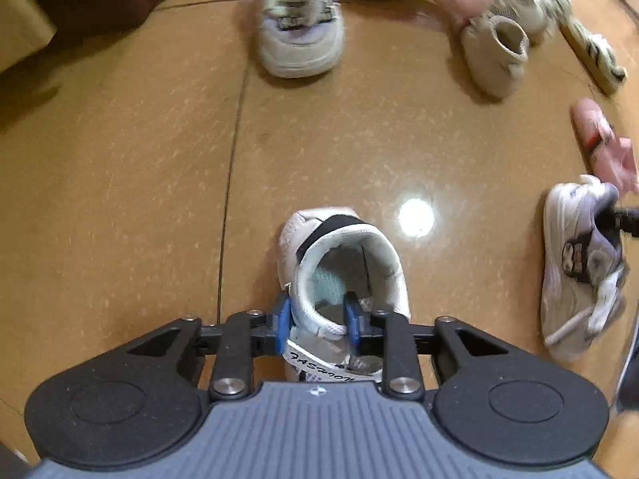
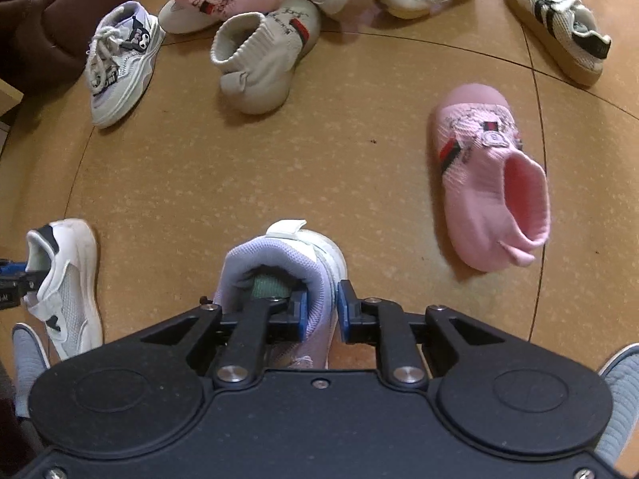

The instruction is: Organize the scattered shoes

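The white mesh sneaker with a black heel tab [image 1: 343, 275] stands on the tan speckled floor [image 1: 120, 199], its collar wall between the left gripper [image 1: 318, 321] pads, which are spread and not visibly pressing it; its long axis runs from 6 toward 12 o'clock, heel farthest from the camera. At 3 o'clock in that view lies the lilac-and-white sneaker [image 2: 283, 279], whose collar wall sits between the right gripper [image 2: 322, 311] pads, narrowly parted (whether they pinch I cannot tell); its heel also lies toward 12. Sorting looks barely begun: a pink knit sock shoe [image 2: 491, 187] lies alone at 2 o'clock, and a jumbled pile of shoes [image 2: 279, 8] waits at 12.
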The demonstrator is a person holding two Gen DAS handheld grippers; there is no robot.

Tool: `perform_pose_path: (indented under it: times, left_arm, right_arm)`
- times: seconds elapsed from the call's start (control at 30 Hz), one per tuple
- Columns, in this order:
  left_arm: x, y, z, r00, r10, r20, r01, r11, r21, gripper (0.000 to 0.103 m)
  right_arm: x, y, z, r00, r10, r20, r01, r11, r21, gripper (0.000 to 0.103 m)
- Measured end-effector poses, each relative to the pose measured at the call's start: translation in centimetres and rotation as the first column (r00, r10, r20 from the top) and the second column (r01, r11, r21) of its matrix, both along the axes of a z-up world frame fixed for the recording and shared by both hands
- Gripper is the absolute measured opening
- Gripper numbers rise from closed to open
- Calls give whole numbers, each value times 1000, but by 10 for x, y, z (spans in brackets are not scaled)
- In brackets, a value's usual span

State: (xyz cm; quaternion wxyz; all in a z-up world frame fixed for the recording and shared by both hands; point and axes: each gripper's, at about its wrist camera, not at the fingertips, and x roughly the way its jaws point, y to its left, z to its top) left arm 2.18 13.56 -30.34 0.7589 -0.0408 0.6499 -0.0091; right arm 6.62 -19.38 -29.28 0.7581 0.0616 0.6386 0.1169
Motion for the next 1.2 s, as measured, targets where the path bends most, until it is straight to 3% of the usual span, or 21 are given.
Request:
perform_pose_path:
  times: [0.03,0.07,0.1,0.23,0.37,0.57,0.7,0.87,0.97,1.2]
  left_arm:
    - [1,1,5,1000,-1,12,1,1000,-8,70]
    - [2,2,11,1000,-9,21,10,1000,-21,70]
    - [3,2,18,1000,-12,28,13,1000,-26,70]
    - [12,4,49,994,-13,112,18,999,-42,70]
    - [25,-12,71,975,-21,219,31,999,-42,70]
    - [61,-48,86,933,-22,360,42,998,-47,70]
    - [95,-64,92,899,14,437,14,998,-61,70]
    - [141,-72,85,887,70,457,-35,996,-85,60]
    - [168,-69,69,894,138,426,-85,986,-142,52]
    - [199,-70,22,885,268,380,-189,954,-233,45]
  right_arm:
    - [2,-3,1,1000,-21,-4,21,1000,21,28]
    - [3,-6,4,999,-47,3,47,998,28,51]
    - [3,-8,9,998,-66,14,65,998,26,64]
    - [2,-14,31,998,-32,49,30,999,46,63]
    - [0,-36,57,990,-63,127,56,997,53,63]
    - [10,-72,70,965,-118,232,123,992,-6,43]
    - [45,-89,74,952,-123,279,132,991,-15,40]
    - [95,-92,76,943,-63,327,82,996,-46,38]
    - [122,-96,70,947,-19,322,46,996,-77,38]
    - [122,-107,39,970,-13,244,36,995,-92,39]
